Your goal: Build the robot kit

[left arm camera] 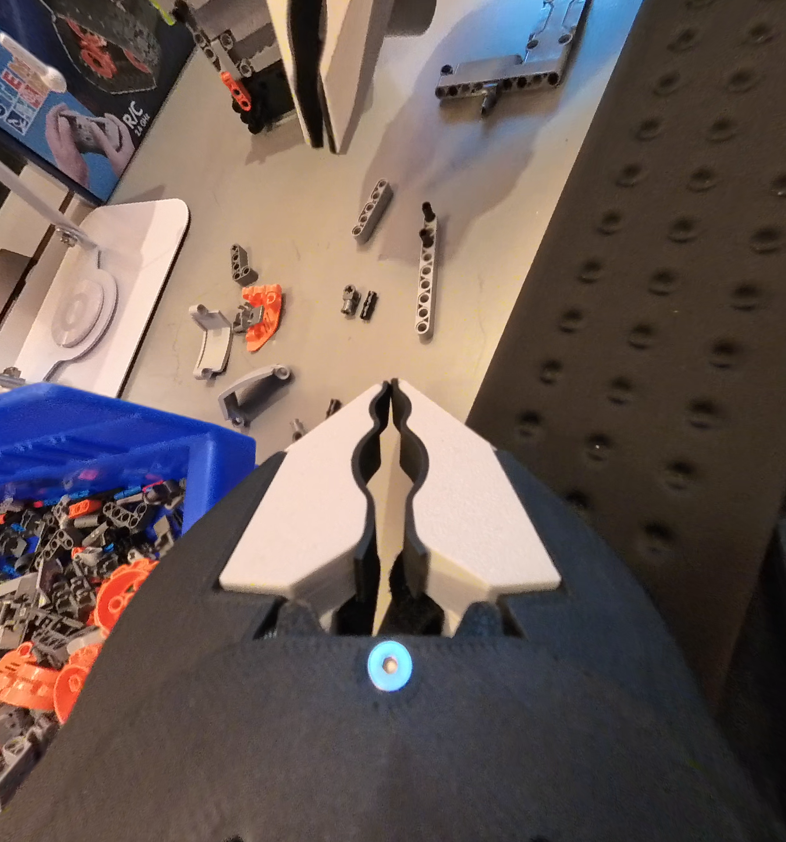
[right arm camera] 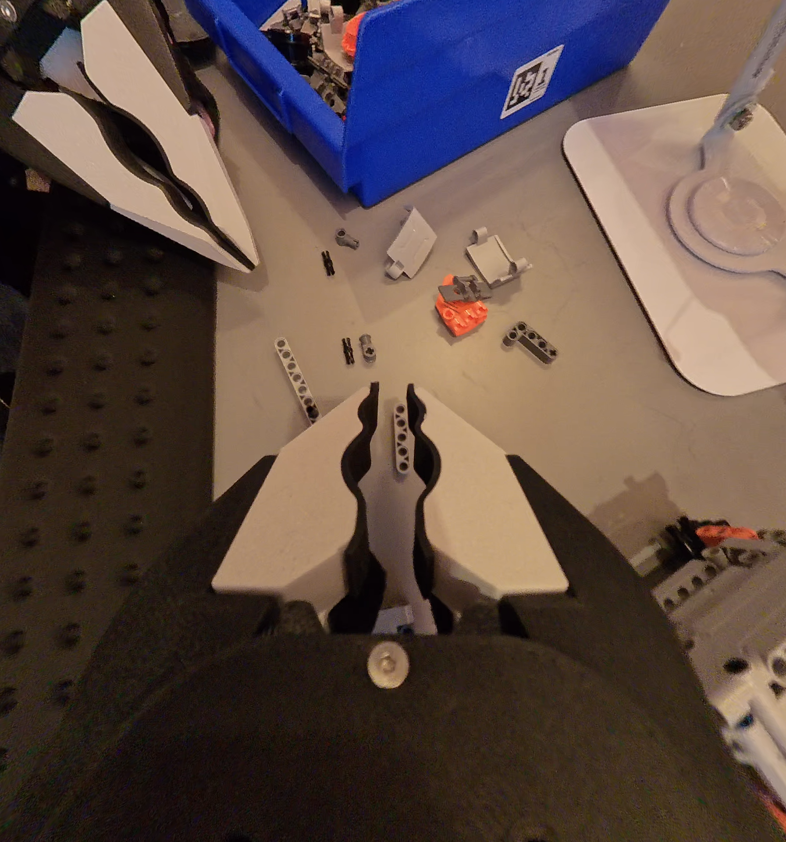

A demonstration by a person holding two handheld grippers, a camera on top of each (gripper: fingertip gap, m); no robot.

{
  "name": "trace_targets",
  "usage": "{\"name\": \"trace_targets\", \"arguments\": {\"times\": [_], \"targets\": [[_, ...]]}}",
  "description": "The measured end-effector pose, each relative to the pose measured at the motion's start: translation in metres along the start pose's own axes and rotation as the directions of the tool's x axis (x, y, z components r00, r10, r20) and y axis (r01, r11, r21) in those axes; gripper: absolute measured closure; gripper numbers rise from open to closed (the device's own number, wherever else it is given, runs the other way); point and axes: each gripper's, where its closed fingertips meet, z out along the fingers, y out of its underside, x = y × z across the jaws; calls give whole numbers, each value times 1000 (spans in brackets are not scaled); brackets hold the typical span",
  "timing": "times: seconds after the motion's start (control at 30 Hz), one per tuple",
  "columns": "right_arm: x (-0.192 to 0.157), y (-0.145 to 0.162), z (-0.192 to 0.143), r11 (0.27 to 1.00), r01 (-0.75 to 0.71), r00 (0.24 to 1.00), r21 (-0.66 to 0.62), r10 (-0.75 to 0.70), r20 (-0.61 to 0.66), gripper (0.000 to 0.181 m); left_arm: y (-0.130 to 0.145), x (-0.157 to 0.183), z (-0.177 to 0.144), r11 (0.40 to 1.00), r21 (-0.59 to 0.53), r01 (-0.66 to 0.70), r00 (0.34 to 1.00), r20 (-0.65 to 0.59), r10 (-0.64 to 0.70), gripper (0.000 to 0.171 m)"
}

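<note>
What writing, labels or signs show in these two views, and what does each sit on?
Printed toy box, top left of the left wrist view: carries lettering and a picture; wording not copied here.
White sticker on the blue bin: black square code pattern with small characters; not copied.
Stand arm: faint print, too blurred to read.

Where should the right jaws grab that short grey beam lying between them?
Take the short beam across its narrow width, near the middle of its length, coming straight down from above. It lies flat on the table, holes facing up, running lengthwise along the gap of the right gripper, whose open jaws already stand either side of it. Its long flat sides probably give the firmest hold.
</note>
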Motion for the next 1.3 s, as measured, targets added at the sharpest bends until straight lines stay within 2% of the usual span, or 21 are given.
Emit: {"name": "trace_targets", "arguments": {"times": [0.2,0.37,0.57,0.73,0.9,1.07,1.13,1.3], "targets": [[-14,-15,25,998,53,997,-38,-51,50,170,-1,2,-5,1000,30,-8,1000,5,8,171],[-35,-31,63,989,127,985,-73,-117,129,168,-7,4,-9,997,71,-25,1000,6,25,171],[-42,-34,97,978,164,972,-129,-138,192,166,-11,4,-15,994,111,-23,1000,10,23,171],[-46,-29,111,971,168,967,-172,-128,222,175,-11,5,-15,993,115,-23,1000,7,23,171],[-45,-30,104,973,150,966,-176,-106,236,179,-10,-5,-16,993,117,7,999,42,-12,169],[-55,-45,69,995,31,936,-95,4,352,179,-12,-26,-22,990,136,45,989,134,-63,145],[-59,-51,54,998,-31,912,-58,52,408,179,-14,-28,-21,992,123,14,986,160,-34,140],[-70,-60,31,994,-104,861,-16,98,500,179,-23,-23,-15,991,85,-101,975,204,82,143]]}}
